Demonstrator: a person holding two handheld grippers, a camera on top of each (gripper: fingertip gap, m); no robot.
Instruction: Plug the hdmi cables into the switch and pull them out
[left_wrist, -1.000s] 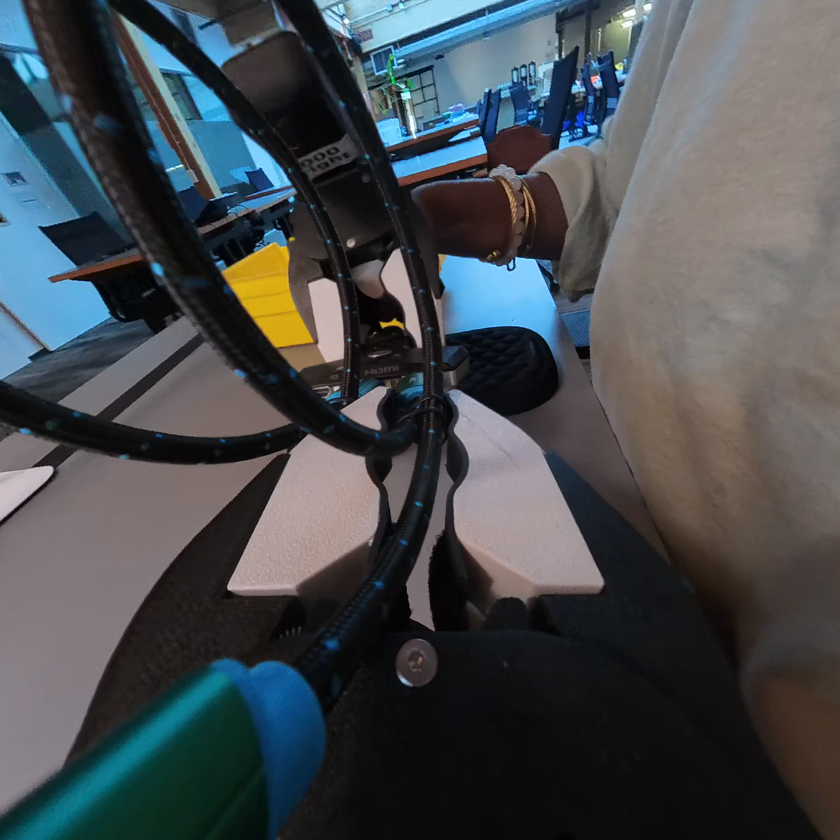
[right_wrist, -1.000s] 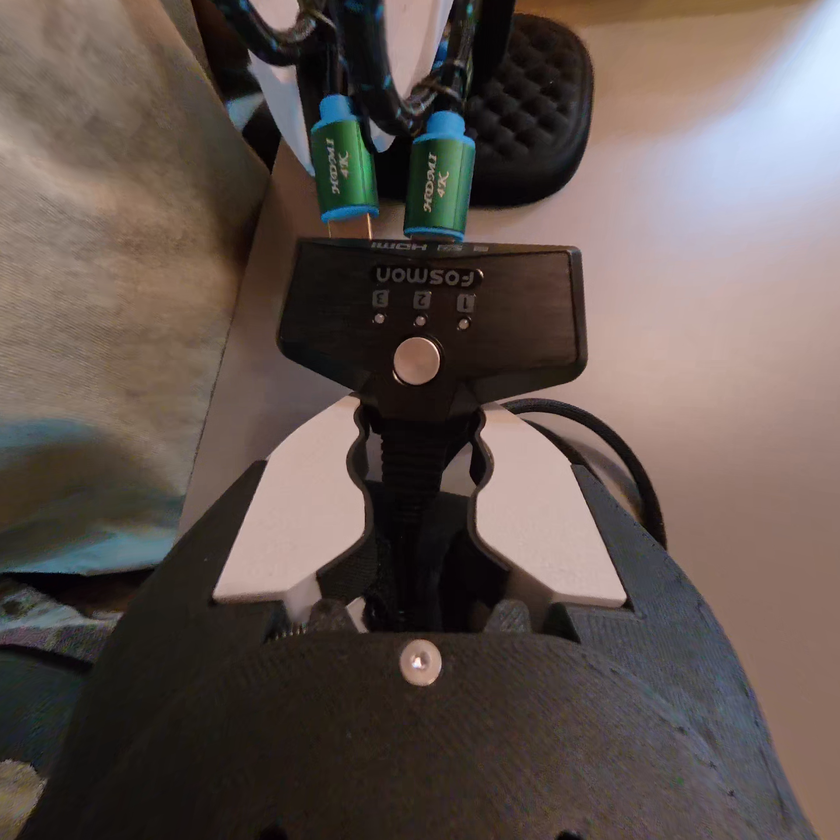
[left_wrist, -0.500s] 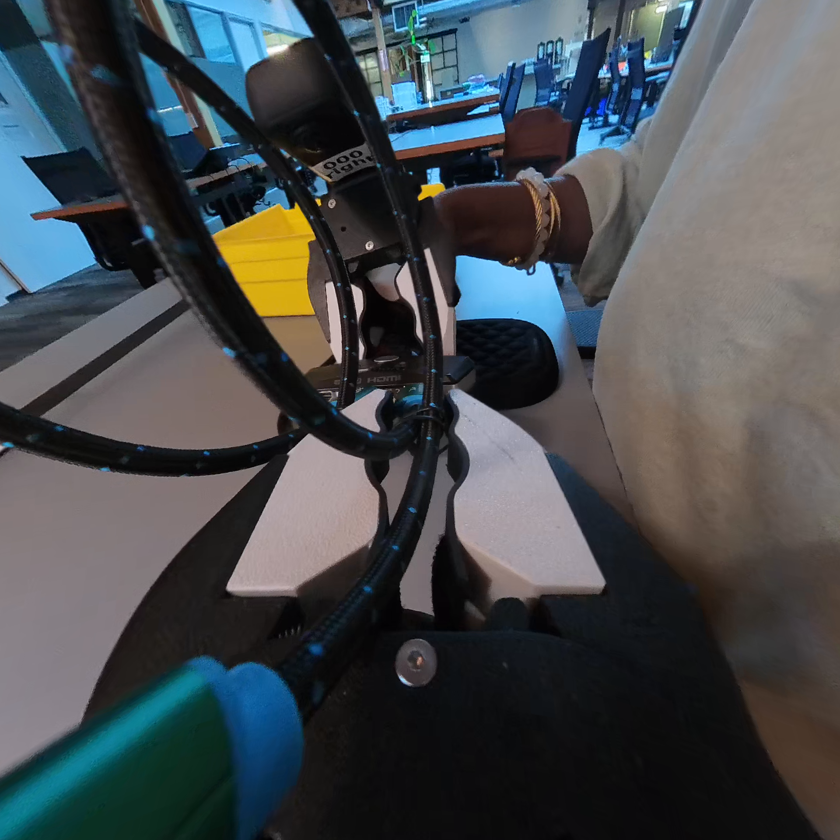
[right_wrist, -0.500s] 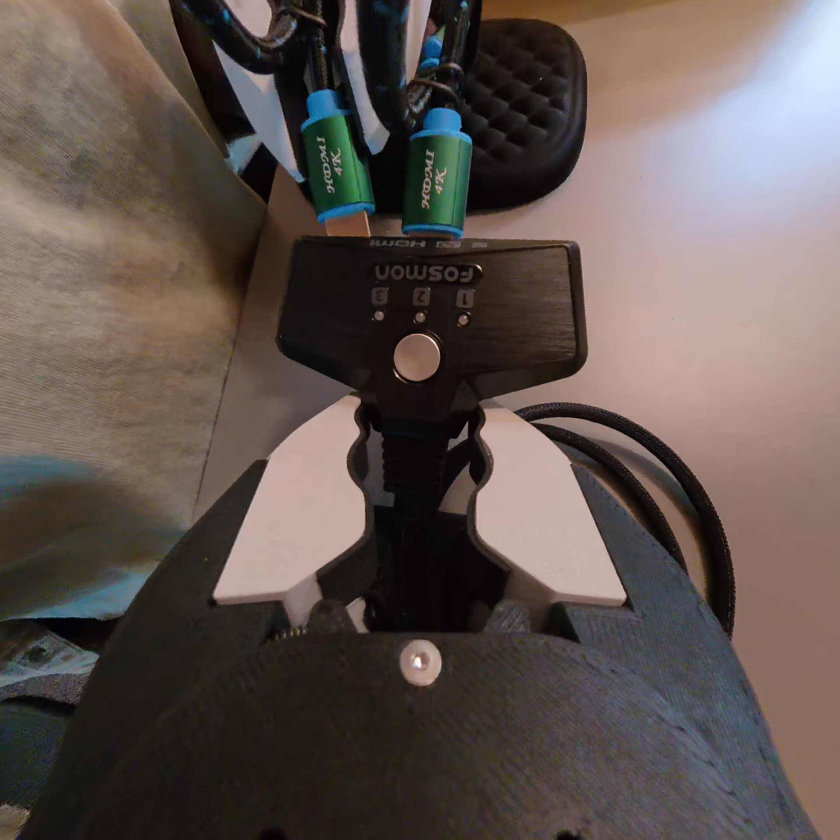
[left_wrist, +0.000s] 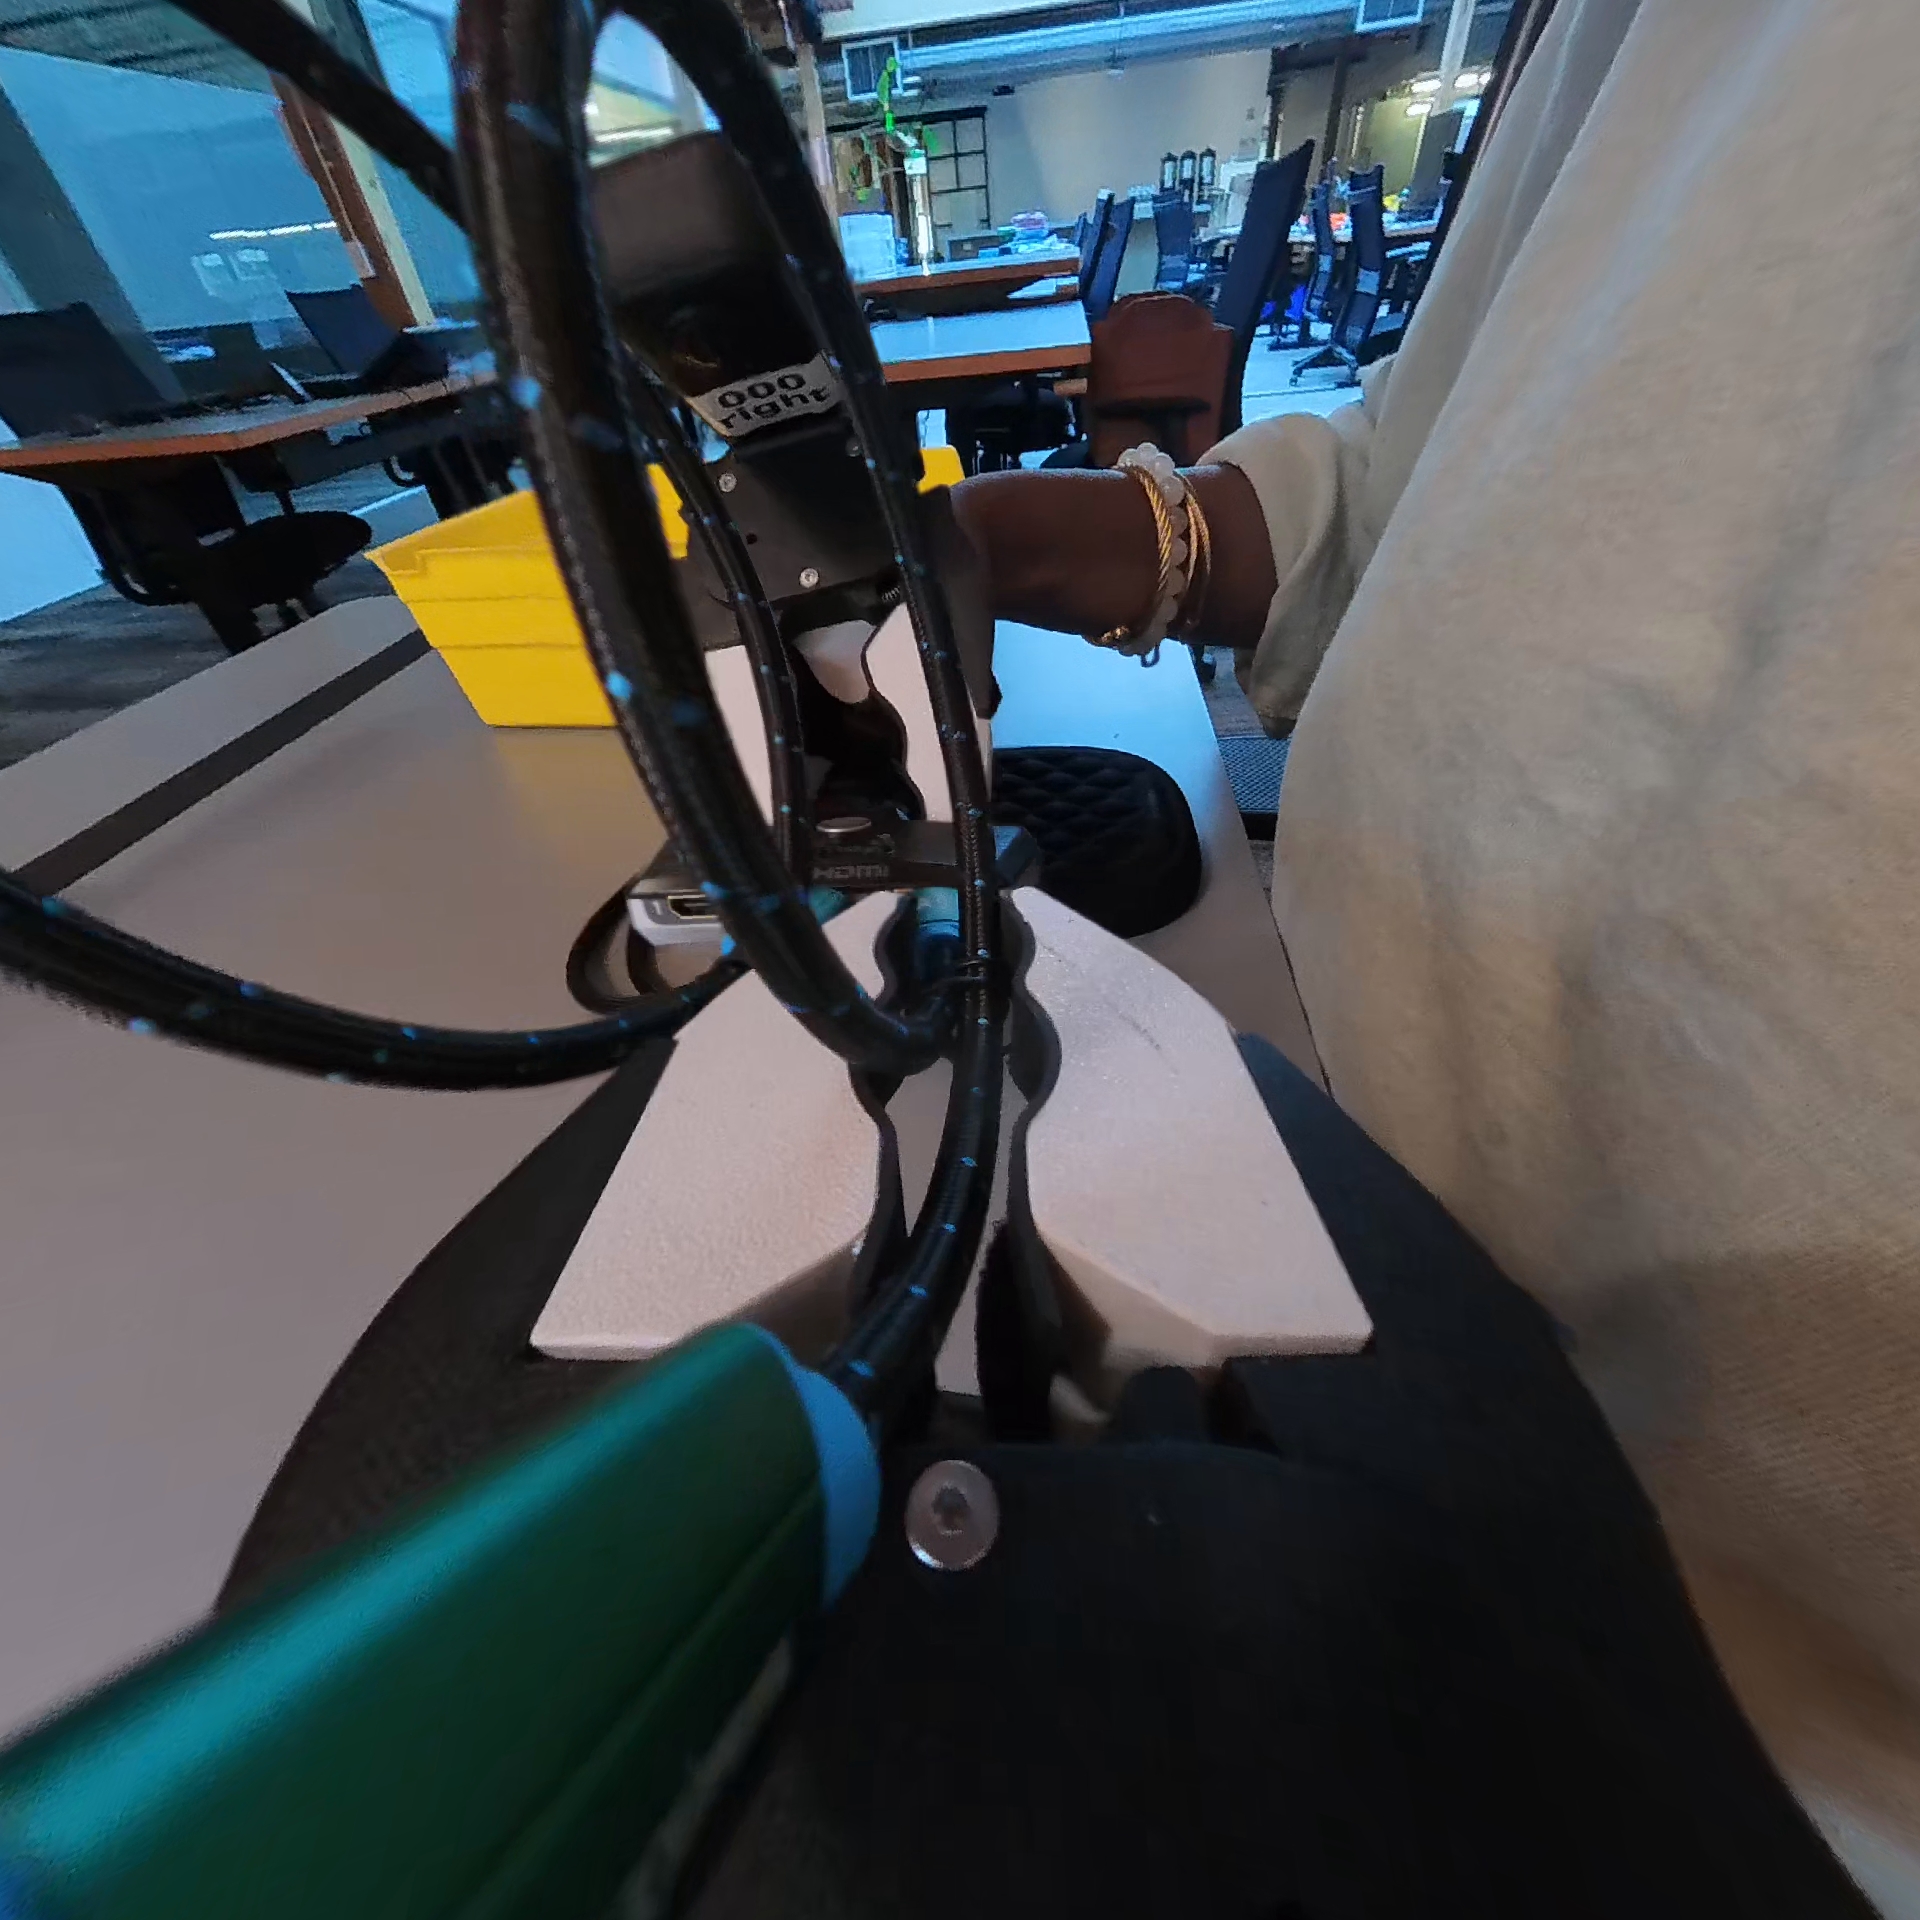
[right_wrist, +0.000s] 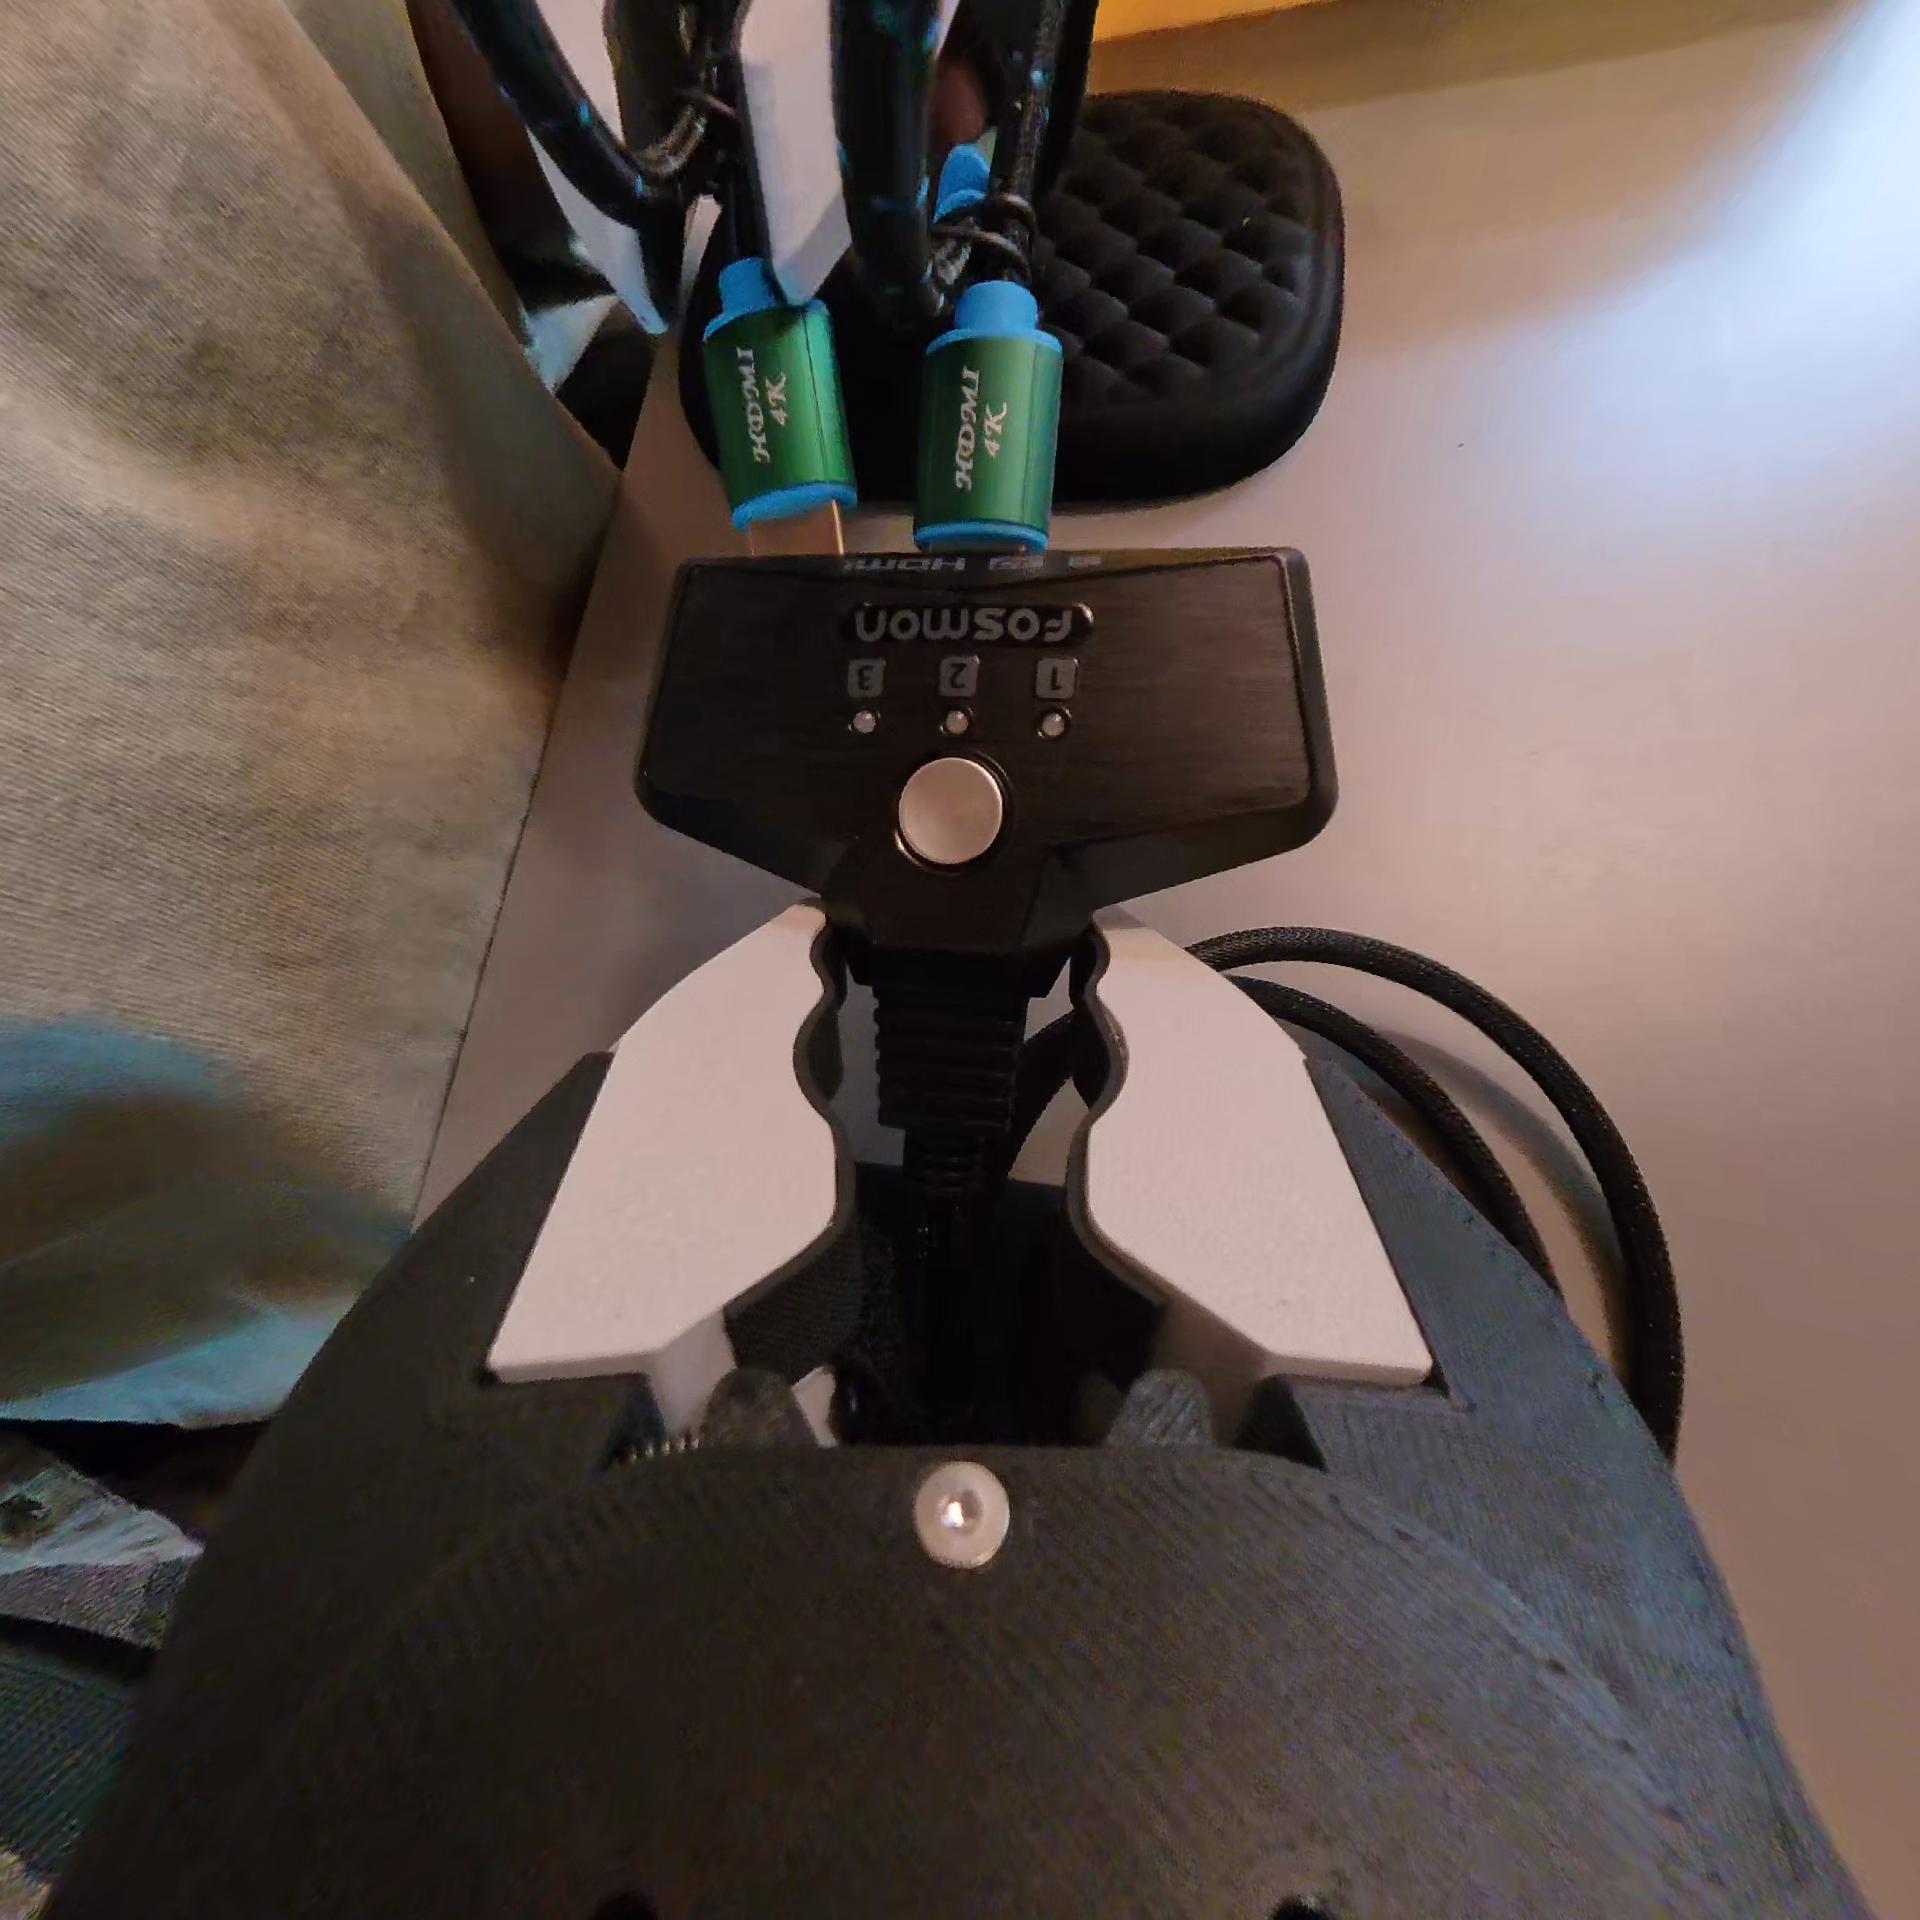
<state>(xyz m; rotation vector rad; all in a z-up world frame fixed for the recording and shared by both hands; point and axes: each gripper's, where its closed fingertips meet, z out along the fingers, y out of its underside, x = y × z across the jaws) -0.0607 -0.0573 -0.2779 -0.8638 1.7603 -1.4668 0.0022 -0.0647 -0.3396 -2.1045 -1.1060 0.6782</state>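
My right gripper (right_wrist: 951, 935) is shut on the neck of the black HDMI switch (right_wrist: 982, 707) and holds it over the table edge. Two green HDMI plugs face its far side. The right plug (right_wrist: 987, 431) sits in a port. The left plug (right_wrist: 779, 416) tilts left with its gold tip showing. My left gripper (left_wrist: 951, 935) is shut on the black braided HDMI cable (left_wrist: 935, 1195) just behind those plugs. A loose green plug (left_wrist: 468, 1610) hangs close to the left camera. The switch (left_wrist: 904, 852) and right gripper (left_wrist: 831, 675) show ahead in the left wrist view.
A black quilted pad (right_wrist: 1174, 301) lies beyond the switch. A yellow bin (left_wrist: 520, 613) stands on the grey table (left_wrist: 312, 831). A grey connector (left_wrist: 675, 914) lies near the switch. A person's cream-clothed body (left_wrist: 1558, 727) is close on one side. Black cable loops (right_wrist: 1507, 1091) lie beside the right gripper. The grippers' ends are close to 9 centimeters from one another.
The left green plug has slid a little farther out of the switch and tilted left. The black cable loop beside my right gripper has spread wider. Both grips stay shut.
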